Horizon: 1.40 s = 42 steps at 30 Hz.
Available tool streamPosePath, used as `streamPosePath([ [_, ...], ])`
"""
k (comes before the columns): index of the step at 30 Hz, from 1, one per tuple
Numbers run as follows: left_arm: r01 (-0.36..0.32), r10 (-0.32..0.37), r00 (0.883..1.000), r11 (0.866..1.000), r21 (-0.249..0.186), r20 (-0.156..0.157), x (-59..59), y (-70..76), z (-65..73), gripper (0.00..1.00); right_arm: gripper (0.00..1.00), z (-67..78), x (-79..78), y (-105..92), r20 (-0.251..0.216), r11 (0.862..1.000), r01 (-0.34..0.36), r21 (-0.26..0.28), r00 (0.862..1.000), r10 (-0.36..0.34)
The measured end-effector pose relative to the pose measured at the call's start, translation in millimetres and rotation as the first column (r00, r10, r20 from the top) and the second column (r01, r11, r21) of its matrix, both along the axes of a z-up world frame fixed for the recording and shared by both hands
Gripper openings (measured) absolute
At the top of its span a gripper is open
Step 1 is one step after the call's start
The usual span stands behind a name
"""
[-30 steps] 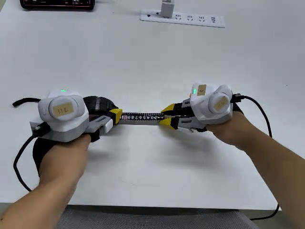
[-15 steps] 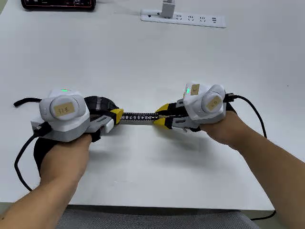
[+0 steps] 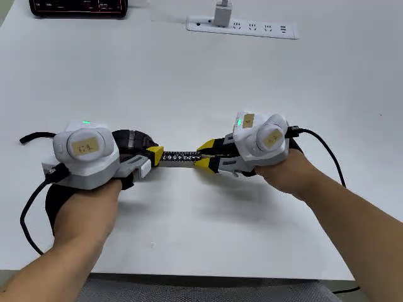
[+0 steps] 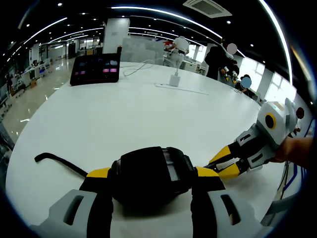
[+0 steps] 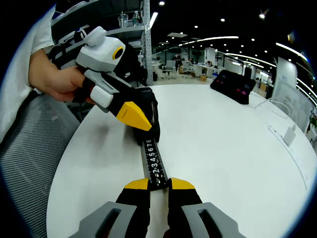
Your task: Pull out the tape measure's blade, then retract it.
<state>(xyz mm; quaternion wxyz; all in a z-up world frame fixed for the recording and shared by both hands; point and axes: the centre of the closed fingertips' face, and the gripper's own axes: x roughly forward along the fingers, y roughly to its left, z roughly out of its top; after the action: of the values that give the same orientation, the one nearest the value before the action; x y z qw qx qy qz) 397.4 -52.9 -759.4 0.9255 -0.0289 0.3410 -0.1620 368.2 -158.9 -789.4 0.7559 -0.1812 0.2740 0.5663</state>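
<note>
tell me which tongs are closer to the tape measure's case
Left. The left tongs are clamped on the black case itself, one jaw on each side. The right tongs grip the blade at its end, out past the case and apart from it.

White on the dark blade, toward six o'clock in the right gripper view: 2 3 4 5 6 7 8, counting up toward the tape measure. Same digits in the head view, too small to read with certainty. Tan stickers atop the left gripper at nine o'clock and the right gripper at three o'clock: handwriting illegible.
</note>
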Motion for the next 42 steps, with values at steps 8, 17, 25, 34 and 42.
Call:
streamPosePath([
  [8,-0.001,0.001,1.000,1.000,-0.002,-0.001,0.0,0.1,0.0,0.59,0.09,-0.4,1.9,10.4,-0.002,1.000,-0.007,0.014,1.000,0.007],
  [17,-0.002,0.002,1.000,1.000,-0.005,-0.002,-0.1,0.2,0.1,0.59,0.09,0.0,2.5,23.1,-0.003,0.999,-0.014,0.029,1.000,0.014],
  [25,-0.002,0.002,1.000,1.000,-0.006,-0.002,-0.1,0.3,0.0,0.59,0.09,0.7,2.7,32.1,-0.002,0.999,-0.022,0.040,1.000,0.022],
  [34,-0.003,0.003,1.000,1.000,-0.010,-0.003,0.2,0.5,0.2,0.59,0.09,0.9,4.6,42.4,-0.003,0.998,-0.020,0.055,1.000,0.021],
  [42,-0.006,0.005,1.000,1.000,-0.014,-0.004,-0.1,0.5,0.5,0.59,0.09,1.3,5.6,51.5,-0.003,0.998,-0.029,0.062,1.000,0.029],
])
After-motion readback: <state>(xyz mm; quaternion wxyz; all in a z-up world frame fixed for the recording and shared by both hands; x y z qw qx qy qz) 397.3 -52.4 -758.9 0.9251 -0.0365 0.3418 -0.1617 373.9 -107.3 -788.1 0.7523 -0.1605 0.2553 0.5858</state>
